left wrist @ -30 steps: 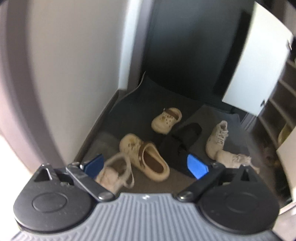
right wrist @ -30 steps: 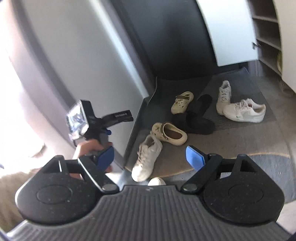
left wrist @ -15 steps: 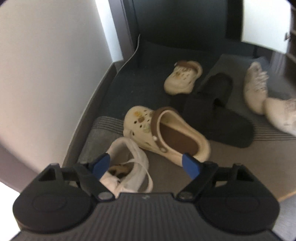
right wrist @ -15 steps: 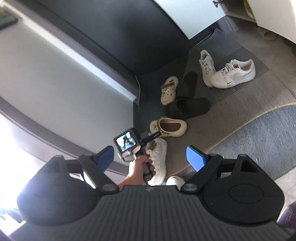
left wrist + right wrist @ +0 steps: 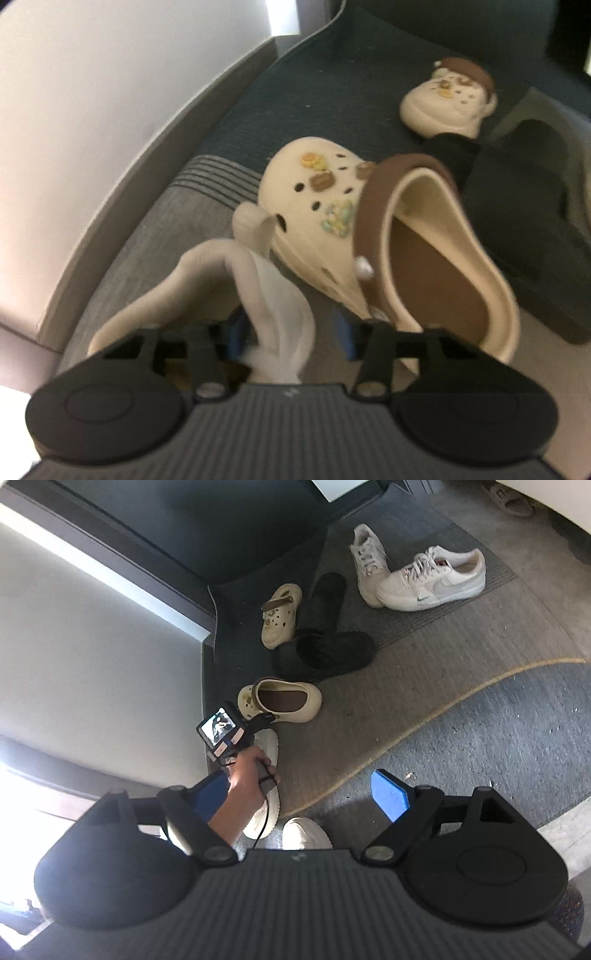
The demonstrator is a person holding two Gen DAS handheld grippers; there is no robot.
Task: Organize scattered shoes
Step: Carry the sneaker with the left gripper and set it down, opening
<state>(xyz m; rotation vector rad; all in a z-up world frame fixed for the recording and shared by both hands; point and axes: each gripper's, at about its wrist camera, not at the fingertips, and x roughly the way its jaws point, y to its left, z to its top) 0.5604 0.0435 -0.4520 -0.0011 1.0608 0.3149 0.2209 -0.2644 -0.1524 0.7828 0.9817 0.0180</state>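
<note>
Below: left gripper [image 5: 291, 332] narrowed around white sneaker's [image 5: 207, 291] tongue; cream clog [image 5: 373, 236] just beyond, second clog [image 5: 447, 99] and black slippers [image 5: 532, 229] farther. Right gripper [image 5: 303, 794] spread wide, empty, above mat [image 5: 424, 672]; sneaker pair [image 5: 417, 572] far from clog.

left hand-held gripper [image 5: 290, 332] low, jaws narrowed, right hand-held gripper [image 5: 303, 797] spread

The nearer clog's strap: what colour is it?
Brown, on a cream clog; the strap shows best in the left wrist view.
</note>
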